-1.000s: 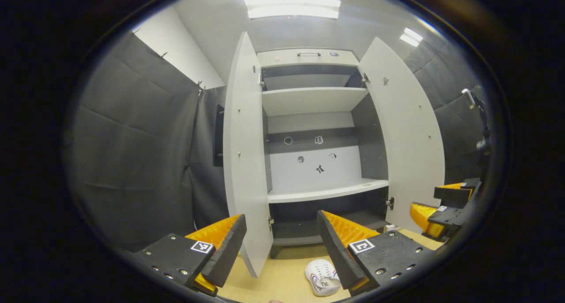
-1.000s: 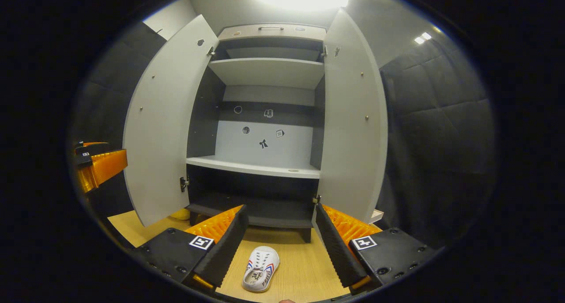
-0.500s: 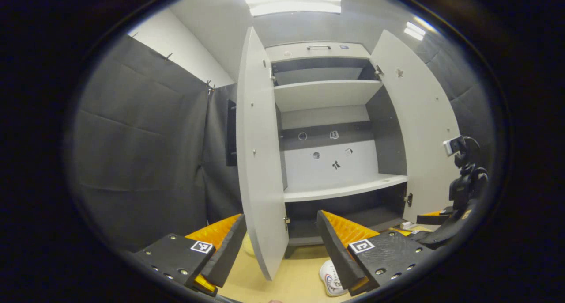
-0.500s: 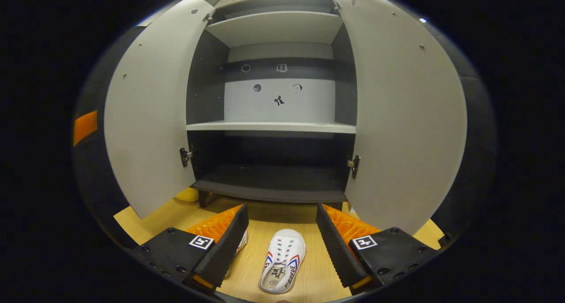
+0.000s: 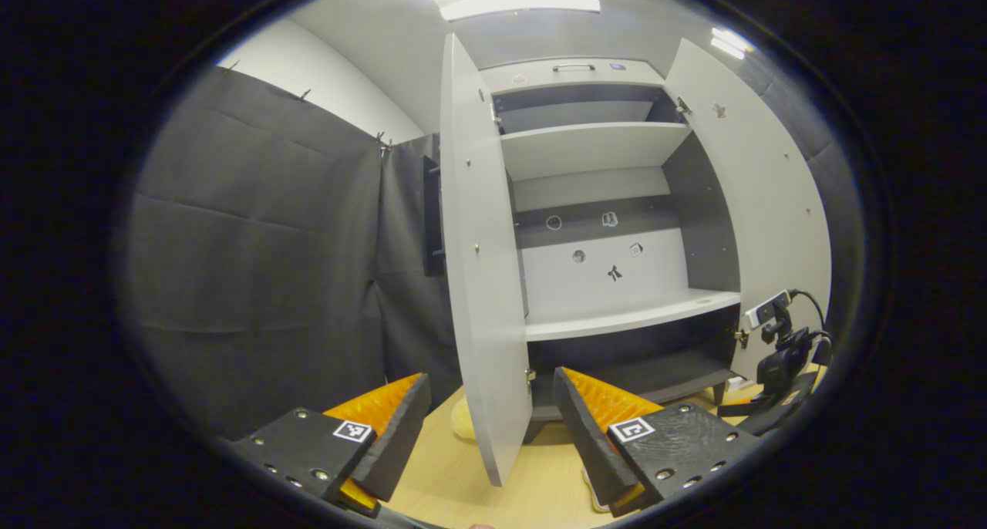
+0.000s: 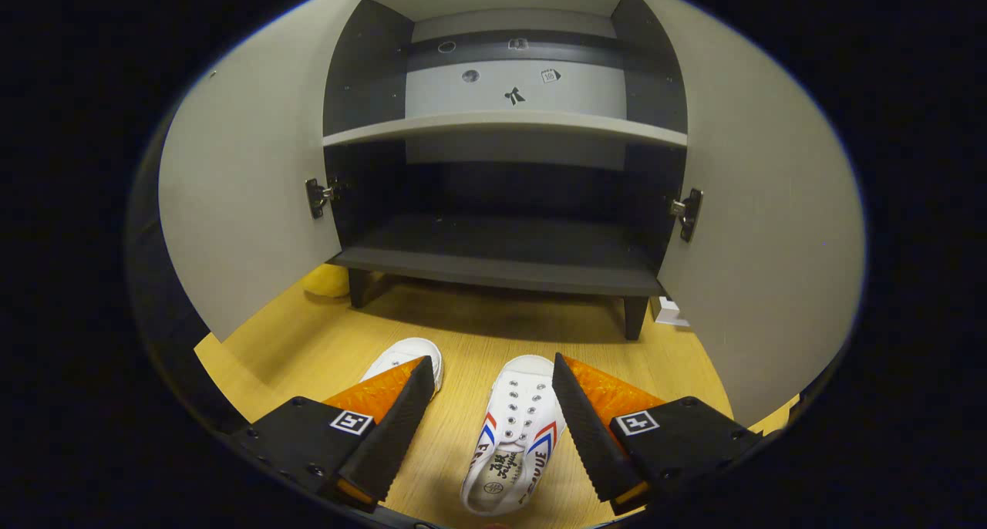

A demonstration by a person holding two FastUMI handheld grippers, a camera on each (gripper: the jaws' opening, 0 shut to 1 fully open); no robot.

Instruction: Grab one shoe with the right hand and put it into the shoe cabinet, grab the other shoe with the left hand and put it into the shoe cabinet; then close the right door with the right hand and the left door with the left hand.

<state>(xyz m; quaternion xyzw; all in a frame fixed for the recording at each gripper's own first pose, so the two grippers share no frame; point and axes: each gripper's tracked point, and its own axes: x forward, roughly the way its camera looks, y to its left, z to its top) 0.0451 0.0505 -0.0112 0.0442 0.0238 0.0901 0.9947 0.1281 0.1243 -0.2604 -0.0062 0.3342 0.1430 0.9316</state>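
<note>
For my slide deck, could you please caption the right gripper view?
Open right gripper above a white shoe on the floor before the open shoe cabinet.

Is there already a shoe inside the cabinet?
No, both white shoes lie on the wooden floor in front of the cabinet, whose bottom shelf holds nothing.

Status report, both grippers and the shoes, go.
Right gripper open, above white shoe. Left gripper open, empty. Second shoe on floor. Cabinet doors open, bottom shelf unobstructed.
</note>
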